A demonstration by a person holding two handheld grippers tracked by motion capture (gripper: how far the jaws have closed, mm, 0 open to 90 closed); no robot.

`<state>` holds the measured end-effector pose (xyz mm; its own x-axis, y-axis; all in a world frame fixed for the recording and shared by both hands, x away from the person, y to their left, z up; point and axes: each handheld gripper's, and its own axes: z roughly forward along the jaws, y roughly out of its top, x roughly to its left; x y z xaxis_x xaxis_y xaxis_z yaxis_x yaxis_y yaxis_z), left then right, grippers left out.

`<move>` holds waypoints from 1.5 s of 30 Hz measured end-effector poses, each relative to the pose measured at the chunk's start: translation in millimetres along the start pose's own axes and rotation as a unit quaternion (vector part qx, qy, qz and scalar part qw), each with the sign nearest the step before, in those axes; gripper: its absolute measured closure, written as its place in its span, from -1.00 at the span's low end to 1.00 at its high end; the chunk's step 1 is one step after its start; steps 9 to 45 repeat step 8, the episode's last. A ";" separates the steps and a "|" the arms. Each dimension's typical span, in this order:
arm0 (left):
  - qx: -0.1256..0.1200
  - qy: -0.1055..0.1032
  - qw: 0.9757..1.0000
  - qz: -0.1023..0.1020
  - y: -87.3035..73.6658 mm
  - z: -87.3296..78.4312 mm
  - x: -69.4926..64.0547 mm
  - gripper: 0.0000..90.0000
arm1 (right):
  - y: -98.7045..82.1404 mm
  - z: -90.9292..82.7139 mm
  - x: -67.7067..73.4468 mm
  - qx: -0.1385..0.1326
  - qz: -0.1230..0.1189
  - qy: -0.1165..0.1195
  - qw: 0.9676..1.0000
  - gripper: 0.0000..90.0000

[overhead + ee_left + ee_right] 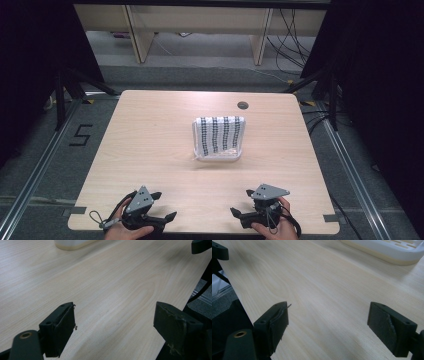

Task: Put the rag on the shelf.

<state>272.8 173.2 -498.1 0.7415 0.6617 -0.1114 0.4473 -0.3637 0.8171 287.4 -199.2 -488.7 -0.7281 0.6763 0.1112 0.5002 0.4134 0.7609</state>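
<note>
The table point(150, 150) is pale wood with rounded corners, standing on a grey floor point(40, 165) with metal rails along both sides; a small round hole point(243, 105) sits near the table's far edge, right of centre; beyond it stand light wooden furniture legs and loose cables.

Near the middle of the table, a little toward the far right, lies a white basket point(219, 137), slotted so that dark stripes show across it; it appears tipped or leaning, though how exactly I cannot tell; in the left gripper view its pale edge point(72, 243) lies far off at the top, and in the right gripper view its slotted rim point(387, 248) lies at the upper right.

The left gripper point(162, 206) rests at the near left edge, held by a hand point(125, 231); its jaws are spread wide with bare wood between them.

The right gripper point(241, 202) sits at the near right edge in the other hand point(275, 229); its jaws likewise stand wide apart over bare table, gripping nothing.
</note>
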 end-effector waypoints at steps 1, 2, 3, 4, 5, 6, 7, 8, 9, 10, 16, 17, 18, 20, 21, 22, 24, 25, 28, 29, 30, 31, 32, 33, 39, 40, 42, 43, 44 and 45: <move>-0.003 0.000 1.000 -0.003 -0.2 0.7 -0.4 -0.62 | 0.2 -0.1 -0.2 0.000 0.000 0.001 1.000 -0.59; -0.005 0.001 1.000 -0.006 -0.3 1.0 -0.9 -0.62 | 0.4 -0.4 0.0 0.000 0.002 0.002 1.000 -0.59; -0.003 0.003 1.000 -0.004 -0.4 0.8 -0.4 -0.62 | 0.4 -0.4 0.0 0.000 0.002 0.002 1.000 -0.59; -0.001 0.003 1.000 -0.001 -0.5 0.6 0.4 -0.62 | 0.4 -0.4 -0.2 0.000 0.002 0.002 1.000 -0.59; -0.007 0.002 1.000 -0.004 -1.2 1.7 0.5 -0.62 | 0.4 -0.5 -0.3 0.001 0.001 0.001 1.000 -0.59; -0.003 0.004 1.000 -0.005 -1.3 1.9 1.6 -0.62 | 0.5 -0.5 -0.8 0.001 0.001 0.001 1.000 -0.59; -0.003 0.004 1.000 -0.005 -1.3 1.9 1.6 -0.62 | 0.5 -0.5 -0.8 0.001 0.001 0.001 1.000 -0.59; -0.002 0.004 1.000 -0.003 -1.7 2.1 2.8 -0.62 | 0.3 -0.4 -1.3 0.000 -0.001 0.000 1.000 -0.59; -0.002 0.004 1.000 -0.003 -1.7 2.1 2.8 -0.62 | 0.3 -0.4 -1.3 0.000 -0.001 0.000 1.000 -0.59; -0.002 0.004 1.000 -0.003 -1.7 2.1 2.8 -0.62 | 0.3 -0.4 -1.3 0.000 -0.001 0.000 1.000 -0.59; -0.002 0.004 1.000 -0.003 -1.7 2.1 2.8 -0.62 | 0.3 -0.4 -1.3 0.000 -0.001 0.000 1.000 -0.59; -0.002 0.004 1.000 -0.003 -1.7 2.1 2.8 -0.62 | 0.3 -0.4 -1.3 0.000 -0.001 0.000 1.000 -0.59; -0.002 0.004 1.000 -0.003 -1.7 2.1 2.8 -0.62 | 0.3 -0.4 -1.3 0.000 -0.001 0.000 1.000 -0.59; -0.002 0.004 1.000 -0.003 -1.7 2.1 2.8 -0.62 | 0.3 -0.4 -1.3 0.000 -0.001 0.000 1.000 -0.59; -0.002 0.004 1.000 -0.003 -1.7 2.1 2.8 -0.62 | 0.3 -0.4 -1.3 0.000 -0.001 0.000 1.000 -0.59; -0.002 0.004 1.000 -0.003 -1.7 2.1 2.8 -0.62 | 0.3 -0.4 -1.3 0.000 -0.001 0.000 1.000 -0.59; -0.002 0.004 1.000 -0.003 -1.7 2.1 2.8 -0.62 | 0.3 -0.4 -1.3 0.000 -0.001 0.000 1.000 -0.59; -0.002 0.004 1.000 -0.003 -1.7 2.1 2.8 -0.62 | 0.3 -0.4 -1.3 0.000 -0.001 0.000 1.000 -0.59; -0.002 0.004 1.000 -0.003 -1.7 2.1 2.8 -0.62 | 0.3 -0.4 -1.3 0.000 -0.001 0.000 1.000 -0.59; -0.002 0.004 1.000 -0.003 -1.7 2.1 2.8 -0.62 | 0.3 -0.4 -1.3 0.000 -0.001 0.000 1.000 -0.59; -0.002 0.004 1.000 -0.003 -1.7 2.1 2.8 -0.62 | 0.3 -0.4 -1.3 0.000 -0.001 0.000 1.000 -0.59; -0.002 0.004 1.000 -0.003 -1.7 2.1 2.8 -0.62 | 0.3 -0.4 -1.3 0.000 -0.001 0.000 1.000 -0.59; -0.002 0.004 1.000 -0.003 -1.7 2.1 2.8 -0.62 | 0.3 -0.4 -1.3 0.000 -0.001 0.000 1.000 -0.59; -0.002 0.004 1.000 -0.003 -1.7 2.1 2.8 -0.62 | 0.3 -0.4 -1.3 0.000 -0.001 0.000 1.000 -0.59; -0.002 0.004 1.000 -0.003 -1.7 2.1 2.8 -0.62 | 0.3 -0.4 -1.3 0.000 -0.001 0.000 1.000 -0.59; -0.002 0.004 1.000 -0.003 -1.7 2.1 2.8 -0.62 | 0.3 -0.4 -1.3 0.000 -0.001 0.000 1.000 -0.59; -0.002 0.004 1.000 -0.003 -1.7 2.1 2.8 -0.62 | 0.3 -0.4 -1.3 0.000 -0.001 0.000 1.000 -0.59; -0.002 0.004 1.000 -0.003 -1.7 2.1 2.8 -0.62 | 0.3 -0.4 -1.3 0.000 -0.001 0.000 1.000 -0.59; -0.002 0.004 1.000 -0.003 -1.7 2.1 2.8 -0.62 | 0.3 -0.4 -1.3 0.000 -0.001 0.000 1.000 -0.59; -0.002 0.004 1.000 -0.003 -1.7 2.1 2.8 -0.62 | 0.3 -0.4 -1.3 0.000 -0.001 0.000 1.000 -0.59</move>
